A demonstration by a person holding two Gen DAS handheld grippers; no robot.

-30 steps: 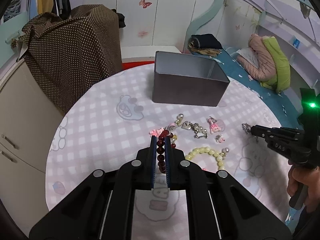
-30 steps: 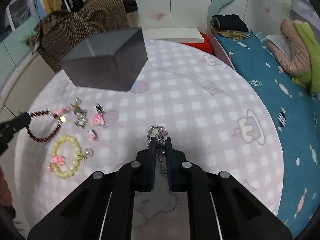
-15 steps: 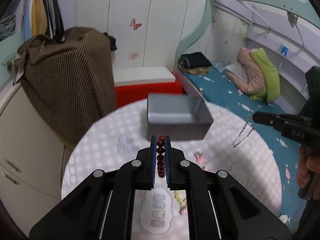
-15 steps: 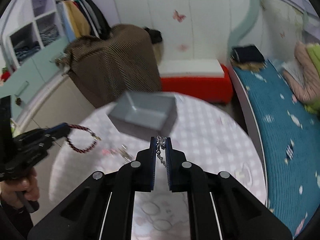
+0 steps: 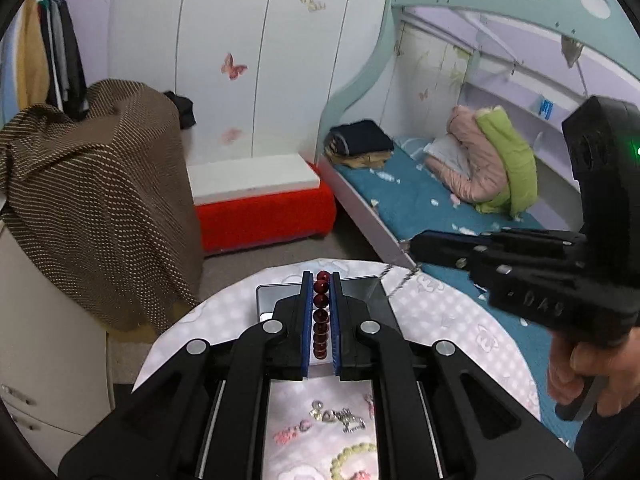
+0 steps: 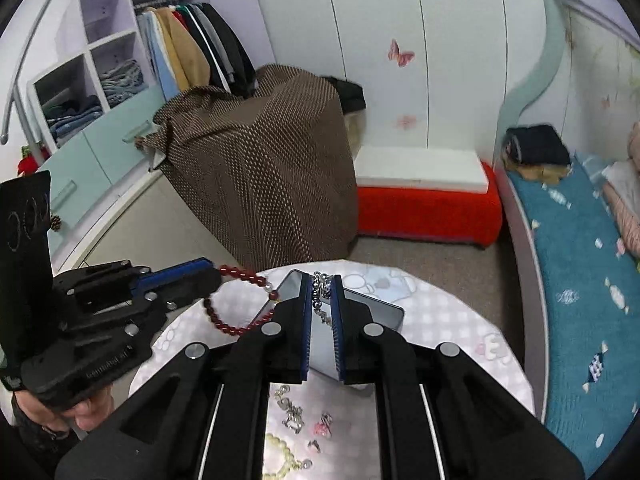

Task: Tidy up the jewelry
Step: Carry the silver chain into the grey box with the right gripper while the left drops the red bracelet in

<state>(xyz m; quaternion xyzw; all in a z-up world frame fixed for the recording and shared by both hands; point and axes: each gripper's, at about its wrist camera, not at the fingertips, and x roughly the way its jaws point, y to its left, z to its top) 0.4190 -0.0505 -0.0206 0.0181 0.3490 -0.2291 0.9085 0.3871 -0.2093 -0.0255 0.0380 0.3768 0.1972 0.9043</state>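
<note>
A red bead bracelet [image 5: 320,316] is clamped in the left tongs [image 5: 320,280], a silver chain [image 6: 321,294] in the right tongs [image 6: 321,282], above the grey box [image 6: 376,306]; its contents cannot be told.

Child's bedroom, home: bunk bed [image 5: 420,200] at right, butterfly-stickered wardrobe [image 6: 400,56], hanging clothes [image 6: 192,52] upper left.

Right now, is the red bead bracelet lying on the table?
No, the red bead bracelet hangs in the air, clamped in the left gripper.
</note>
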